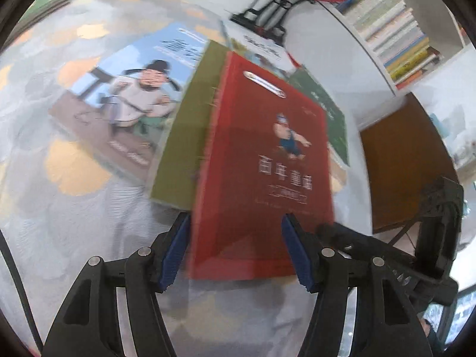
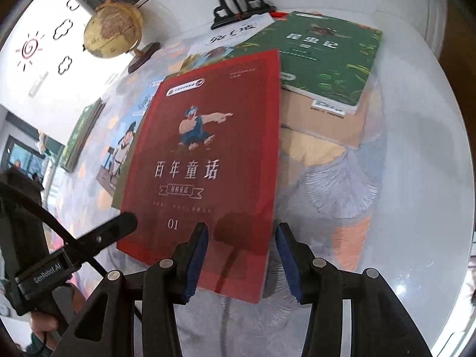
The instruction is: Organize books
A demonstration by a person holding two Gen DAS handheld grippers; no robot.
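A red book [image 1: 258,154] [image 2: 208,154] with a cartoon figure and white title lies face up on top of an olive-green book [image 1: 190,125] and a blue book [image 1: 125,98] [image 2: 128,136] showing a robed man. My left gripper [image 1: 235,220] hovers open at the red book's near left corner, and the cover shows between its blue pads. One of its fingers [image 2: 119,226] sits at the book's left edge. My right gripper [image 2: 241,229] stands open over the near right corner, its left pad above the cover and its right pad off the book's edge.
A dark green book [image 2: 321,56] rests on a cardboard box [image 2: 315,119] at the back right, with a white book [image 2: 229,35] beside it. A globe [image 2: 113,29], a black stand [image 2: 235,3] and a full bookshelf [image 1: 395,29] are behind. More green books [image 2: 83,131] lie far left.
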